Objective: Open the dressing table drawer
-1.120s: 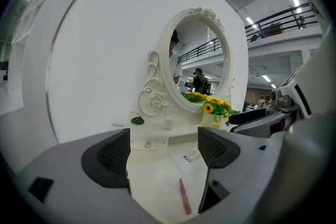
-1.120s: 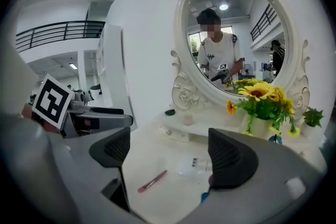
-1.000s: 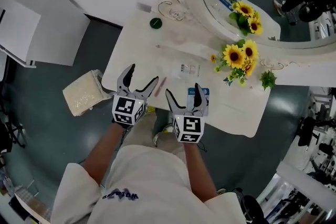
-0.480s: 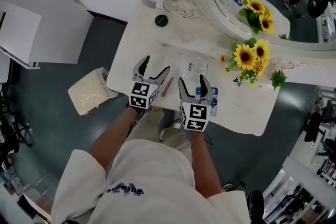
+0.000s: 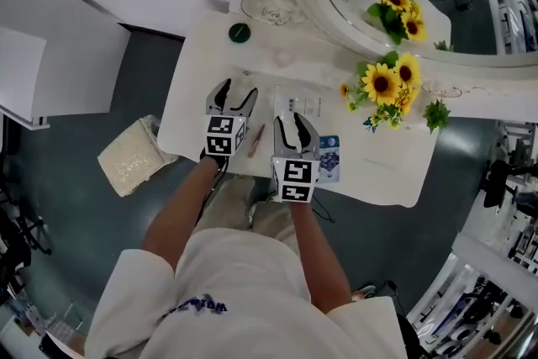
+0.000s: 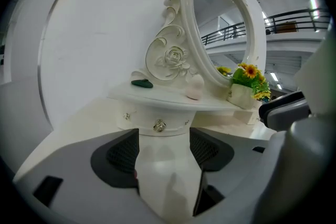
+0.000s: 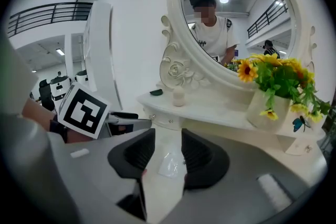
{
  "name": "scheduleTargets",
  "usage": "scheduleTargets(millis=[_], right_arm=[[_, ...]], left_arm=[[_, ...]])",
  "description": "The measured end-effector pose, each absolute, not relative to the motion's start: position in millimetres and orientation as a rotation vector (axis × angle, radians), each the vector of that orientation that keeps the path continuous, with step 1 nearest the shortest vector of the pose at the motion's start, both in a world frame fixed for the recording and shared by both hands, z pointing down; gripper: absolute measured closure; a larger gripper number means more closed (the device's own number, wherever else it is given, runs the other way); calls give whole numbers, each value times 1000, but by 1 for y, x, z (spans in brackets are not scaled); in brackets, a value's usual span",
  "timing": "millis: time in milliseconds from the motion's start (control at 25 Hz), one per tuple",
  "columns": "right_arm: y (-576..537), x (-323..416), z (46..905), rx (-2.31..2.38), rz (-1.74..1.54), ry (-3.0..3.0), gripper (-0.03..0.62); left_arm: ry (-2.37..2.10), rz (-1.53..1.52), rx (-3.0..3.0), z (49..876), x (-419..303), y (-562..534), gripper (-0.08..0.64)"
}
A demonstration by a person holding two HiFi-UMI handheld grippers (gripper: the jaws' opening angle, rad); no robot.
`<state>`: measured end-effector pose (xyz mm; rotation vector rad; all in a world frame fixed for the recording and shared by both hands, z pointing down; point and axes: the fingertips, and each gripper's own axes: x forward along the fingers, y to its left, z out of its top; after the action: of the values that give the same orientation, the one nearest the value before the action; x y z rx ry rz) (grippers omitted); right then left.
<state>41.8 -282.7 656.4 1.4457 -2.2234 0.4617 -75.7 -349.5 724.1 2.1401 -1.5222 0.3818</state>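
Approach step: my left gripper [image 6: 164,145], jaws just narrowed but apart and empty, frames the knob [image 6: 159,125] of the shut drawer [image 6: 148,122] straight ahead, beyond my tips. Right gripper [image 7: 163,150], closing too, holds nothing. Next, I judge: advance, pinch knob, pull.

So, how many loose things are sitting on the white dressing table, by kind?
Dark green flat object: 1
Pale egg-shaped object: 1
Clear plastic packet: 1
Blue and white packet: 1
Thin reddish pen: 1
White vase of yellow sunflowers: 1
Total: 6
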Motion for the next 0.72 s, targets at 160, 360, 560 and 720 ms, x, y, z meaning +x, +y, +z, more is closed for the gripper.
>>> scheduleTargets(millis=[160,360,560,720], right_arm=[[-282,45,661,1463,492,-2198,461],[-289,45,659,1502,510,-2185,530],[-287,45,662,1500,526,-2184,572],[-280,45,667,1497,545,-2164,572]], left_arm=[[-1515,404,2126,733,-72,-359,261],[-1504,411,2125,738,-68,-375,288],[-1505,421,2117,742,-66,-381,314],[-1509,443,2121,743,-62,-386,327]])
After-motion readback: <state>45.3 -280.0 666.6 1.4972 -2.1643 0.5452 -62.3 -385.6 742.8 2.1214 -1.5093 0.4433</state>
